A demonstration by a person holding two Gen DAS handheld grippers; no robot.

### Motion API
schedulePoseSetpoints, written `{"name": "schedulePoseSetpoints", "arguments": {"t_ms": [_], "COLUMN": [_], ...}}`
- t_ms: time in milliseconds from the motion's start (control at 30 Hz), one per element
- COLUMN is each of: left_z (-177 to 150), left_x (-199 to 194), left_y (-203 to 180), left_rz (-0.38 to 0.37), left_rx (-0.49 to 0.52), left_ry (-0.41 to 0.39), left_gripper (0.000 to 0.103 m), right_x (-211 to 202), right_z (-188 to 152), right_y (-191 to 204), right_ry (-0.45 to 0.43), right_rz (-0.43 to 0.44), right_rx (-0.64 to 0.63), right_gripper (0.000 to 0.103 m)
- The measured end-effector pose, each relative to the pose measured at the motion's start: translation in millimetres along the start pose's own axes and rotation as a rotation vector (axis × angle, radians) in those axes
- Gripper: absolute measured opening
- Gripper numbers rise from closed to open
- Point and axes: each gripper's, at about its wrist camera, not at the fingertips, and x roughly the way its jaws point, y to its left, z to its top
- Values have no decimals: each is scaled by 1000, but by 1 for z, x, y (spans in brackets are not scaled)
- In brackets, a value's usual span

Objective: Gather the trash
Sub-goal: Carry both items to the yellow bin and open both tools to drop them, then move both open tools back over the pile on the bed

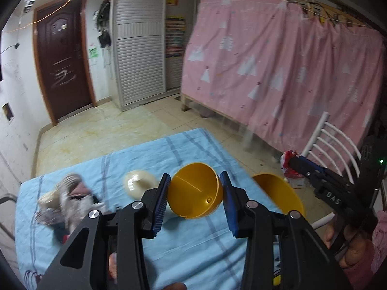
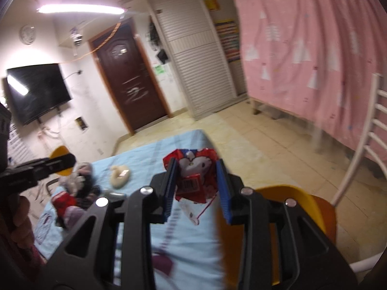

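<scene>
Both tongs were full above the blue-striped cloth [image 1: 193,249].

The left gripper [image 1: 196,198] pinched a smooth, glossy yellow plastic half-shell [image 1: 193,193] between its ribbed blue pads; the right gripper [image 2: 196,183] clamped a crinkled red foil wrapper [image 2: 193,169] printed with a cartoon cat. A second yellow bowl [image 1: 278,193], half hidden behind the tongs, sat just beside. The fuzzy grey heap [image 1: 67,198] and cream lump [image 1: 137,183] were too blurred to name.

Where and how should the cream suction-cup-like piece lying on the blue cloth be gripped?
Grip the cream piece across its raised central knob, coming from above: it seems to lie flat on the blue cloth, its thin flared rim giving jaws little purchase.
</scene>
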Motion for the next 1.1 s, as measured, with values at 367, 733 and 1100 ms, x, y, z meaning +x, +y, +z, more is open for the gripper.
{"name": "schedulePoseSetpoints", "arguments": {"t_ms": [367, 733, 1100], "left_z": [23, 20, 20], "left_x": [62, 78, 41], "left_y": [-82, -138, -95], "left_rz": [-183, -237, -185], "left_rx": [47, 124, 41], "left_ry": [70, 119, 77], "left_gripper": [33, 61, 62], "right_x": [-11, -26, -16], "right_z": [2, 0, 3], "right_y": [-67, -93, -69], "right_ry": [-36, -90, -59], "right_rz": [-118, -145, -80], "right_rx": [110, 191, 161], "right_gripper": [67, 71, 76]}}
